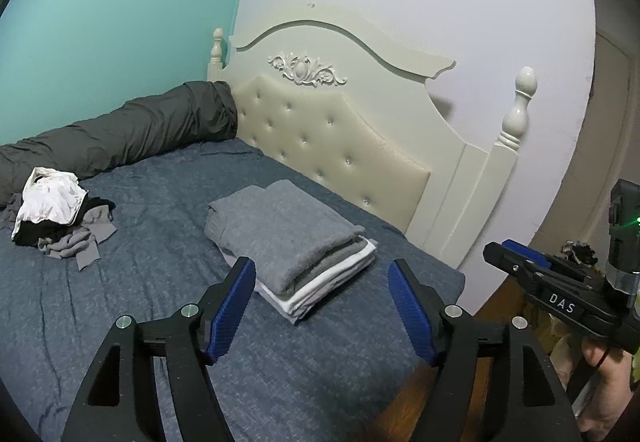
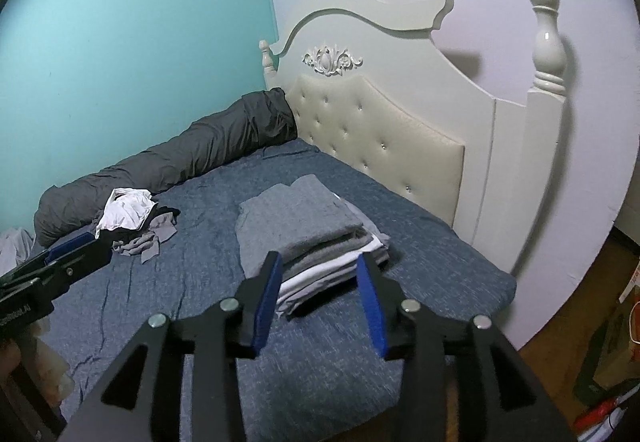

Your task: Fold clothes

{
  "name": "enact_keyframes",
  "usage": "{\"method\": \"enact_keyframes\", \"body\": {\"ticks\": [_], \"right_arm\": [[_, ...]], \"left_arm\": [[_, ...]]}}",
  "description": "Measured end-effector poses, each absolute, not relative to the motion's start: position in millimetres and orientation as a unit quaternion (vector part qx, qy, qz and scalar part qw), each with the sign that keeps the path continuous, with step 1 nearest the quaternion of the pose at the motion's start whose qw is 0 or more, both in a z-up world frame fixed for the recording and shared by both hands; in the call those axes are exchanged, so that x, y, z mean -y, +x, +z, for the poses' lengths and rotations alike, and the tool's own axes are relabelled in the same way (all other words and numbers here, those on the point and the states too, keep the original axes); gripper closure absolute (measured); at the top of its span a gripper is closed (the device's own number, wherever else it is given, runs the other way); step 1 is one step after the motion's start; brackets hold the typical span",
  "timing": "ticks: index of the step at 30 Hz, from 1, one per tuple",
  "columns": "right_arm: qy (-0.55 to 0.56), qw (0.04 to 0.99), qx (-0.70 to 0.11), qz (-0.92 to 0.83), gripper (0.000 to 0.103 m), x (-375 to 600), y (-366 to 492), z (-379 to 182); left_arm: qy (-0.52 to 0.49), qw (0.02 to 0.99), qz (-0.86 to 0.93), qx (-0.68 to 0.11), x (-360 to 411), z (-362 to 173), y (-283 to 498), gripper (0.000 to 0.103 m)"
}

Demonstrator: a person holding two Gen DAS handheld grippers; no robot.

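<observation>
My left tool (image 1: 322, 302) and right tool (image 2: 318, 300) both stand open and empty, clear of the folded stack (image 1: 292, 242) on the bed (image 1: 140, 282). Left to fold: the crumpled pile (image 1: 60, 217) beside the dark bolster (image 1: 132, 129). Nothing blocks the way.

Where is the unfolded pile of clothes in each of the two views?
Left wrist view: unfolded pile at the left edge, beside the dark bolster.
Right wrist view: pile left of centre, beside the same bolster.
Shared landmark: the folded stack, right of the pile in both views.
</observation>
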State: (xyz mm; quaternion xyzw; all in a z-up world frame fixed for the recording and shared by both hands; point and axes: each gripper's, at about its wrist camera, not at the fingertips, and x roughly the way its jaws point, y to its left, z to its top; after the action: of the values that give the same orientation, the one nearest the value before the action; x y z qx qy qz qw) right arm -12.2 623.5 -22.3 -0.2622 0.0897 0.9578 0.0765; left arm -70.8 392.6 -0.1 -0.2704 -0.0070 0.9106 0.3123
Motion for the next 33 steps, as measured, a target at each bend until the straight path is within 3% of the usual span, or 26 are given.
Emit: {"method": "enact_keyframes", "body": {"ticks": [18, 24, 33], "right_arm": [[-0.250, 0.093, -0.087, 0.960, 0.021, -594, 32, -15], [-0.244, 0.095, -0.084, 0.962, 0.005, -589, 38, -16], [-0.243, 0.108, -0.083, 0.960, 0.001, -586, 47, -17]], "left_arm": [[-0.258, 0.301, 0.918, -0.001, -369, 2, -39, 0.002], [-0.253, 0.287, 0.924, 0.000, -363, 1, -35, 0.000], [-0.260, 0.283, 0.923, -0.002, -357, -3, -28, 0.000]]}}
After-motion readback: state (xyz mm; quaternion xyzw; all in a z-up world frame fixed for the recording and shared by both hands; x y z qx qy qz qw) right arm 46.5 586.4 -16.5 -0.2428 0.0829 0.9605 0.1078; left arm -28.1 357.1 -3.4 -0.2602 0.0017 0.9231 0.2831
